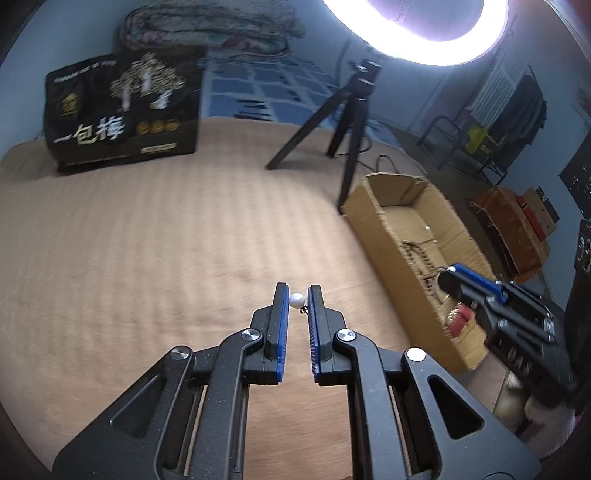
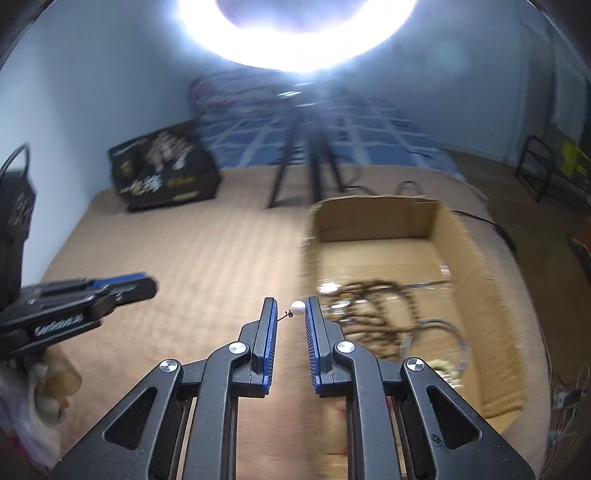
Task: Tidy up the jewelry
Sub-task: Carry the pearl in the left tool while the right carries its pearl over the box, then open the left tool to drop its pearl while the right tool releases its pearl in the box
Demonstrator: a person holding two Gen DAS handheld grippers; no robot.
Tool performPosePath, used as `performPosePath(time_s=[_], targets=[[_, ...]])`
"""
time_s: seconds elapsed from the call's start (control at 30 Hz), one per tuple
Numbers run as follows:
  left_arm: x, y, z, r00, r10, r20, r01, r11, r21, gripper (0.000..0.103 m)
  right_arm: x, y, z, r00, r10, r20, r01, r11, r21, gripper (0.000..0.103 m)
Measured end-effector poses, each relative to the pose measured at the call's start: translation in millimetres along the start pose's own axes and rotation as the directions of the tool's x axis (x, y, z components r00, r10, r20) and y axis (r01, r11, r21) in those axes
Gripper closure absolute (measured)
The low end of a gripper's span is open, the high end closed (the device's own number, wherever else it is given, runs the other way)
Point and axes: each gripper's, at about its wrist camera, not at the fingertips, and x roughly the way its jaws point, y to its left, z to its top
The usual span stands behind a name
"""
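My left gripper (image 1: pixel 298 295) is shut on a white pearl earring (image 1: pixel 296 300) pinched between its blue pads, held above the tan bed cover. My right gripper (image 2: pixel 291 308) is shut on another white pearl earring (image 2: pixel 297 306), its small hook sticking out to the left, at the near left corner of an open cardboard box (image 2: pixel 469 236). The box holds a dark beaded necklace (image 2: pixel 373 314) and other jewelry. In the left wrist view the box (image 1: pixel 373 229) lies to the right, with my right gripper (image 1: pixel 448 275) over its near end.
A black printed bag (image 1: pixel 122 110) stands at the back left. A black tripod (image 1: pixel 343 122) stands behind the box under a ring light (image 1: pixel 413 33). Folded bedding and a blue checked sheet lie at the back. A cable runs past the box (image 2: pixel 480 218).
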Motion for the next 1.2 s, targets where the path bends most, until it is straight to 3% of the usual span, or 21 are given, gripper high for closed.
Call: performPosePath(time_s=[0.47, 1.2], targets=[[5, -66, 12, 0.997, -0.075, 0.031, 0.074, 0.997, 0.033, 0.094, -21, -67, 2, 0.995, -0.097, 0.028, 0.093, 0.989, 0.118, 0.089], [30, -116, 19, 0.991, -0.136, 0.021, 0.134, 0.989, 0.056, 0.094, -22, -96, -2, 0.993, -0.118, 0.013, 0.115, 0.98, 0.164, 0.088]])
